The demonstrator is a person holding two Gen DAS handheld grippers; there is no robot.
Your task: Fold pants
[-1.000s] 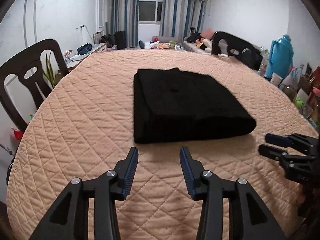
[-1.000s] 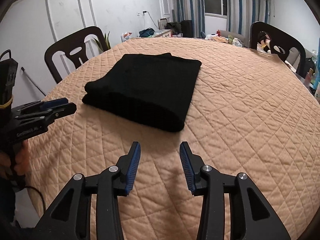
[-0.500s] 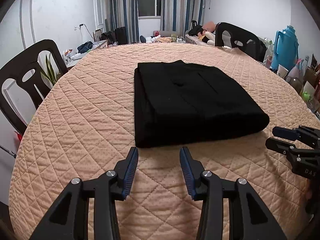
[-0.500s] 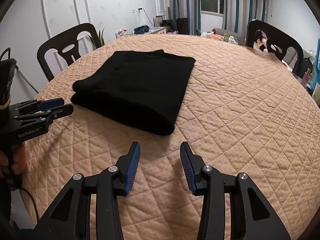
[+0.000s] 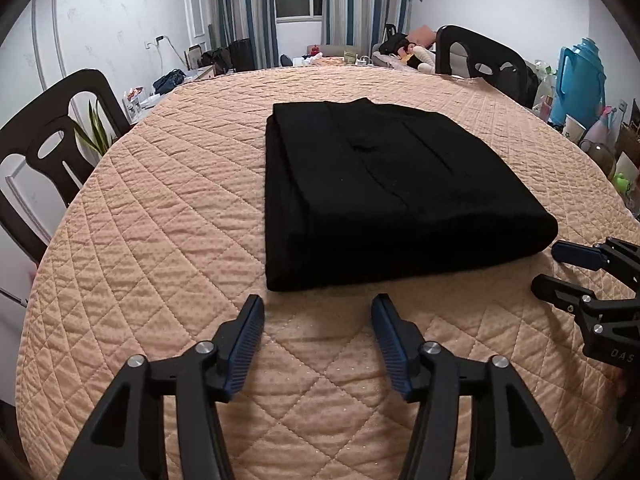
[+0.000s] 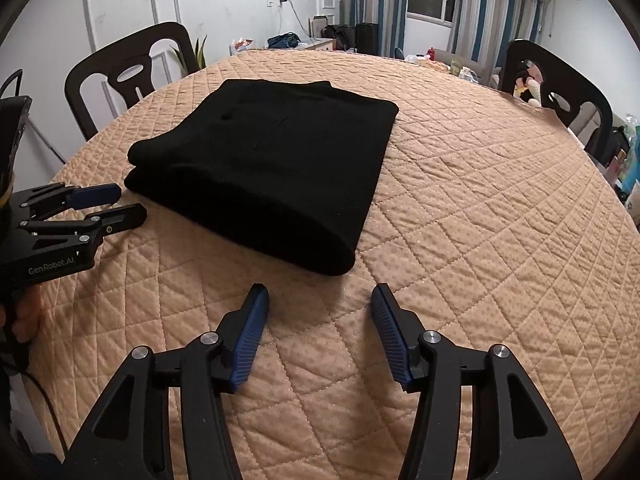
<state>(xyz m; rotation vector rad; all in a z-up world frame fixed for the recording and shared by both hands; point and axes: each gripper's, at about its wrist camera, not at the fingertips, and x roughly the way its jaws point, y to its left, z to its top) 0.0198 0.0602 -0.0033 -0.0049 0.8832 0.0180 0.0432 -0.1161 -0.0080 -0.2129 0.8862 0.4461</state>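
We work on a round worktop covered in a quilted peach cloth [image 5: 160, 216], and near its middle lies the pair of black pants [image 5: 384, 196], already folded into a thick, flat rectangle. To us the folding looks nearly or wholly done. If one more fold is wanted, we should take the near rounded edge at both corners together, lift evenly and lay it over squarely, so the stacked layers on the left side do not slide apart.

The left gripper [image 5: 318, 306] hovers just short of the near edge, its blue-padded fingers [image 5: 246, 340] apart and holding nothing. The right gripper [image 6: 320, 296] sits near the pants' near right corner, its fingers [image 6: 390, 338] likewise apart and empty.

Against the frames of a second ago, both grippers have moved closer to the pants, which fill more of each view; the pants themselves have not shifted.
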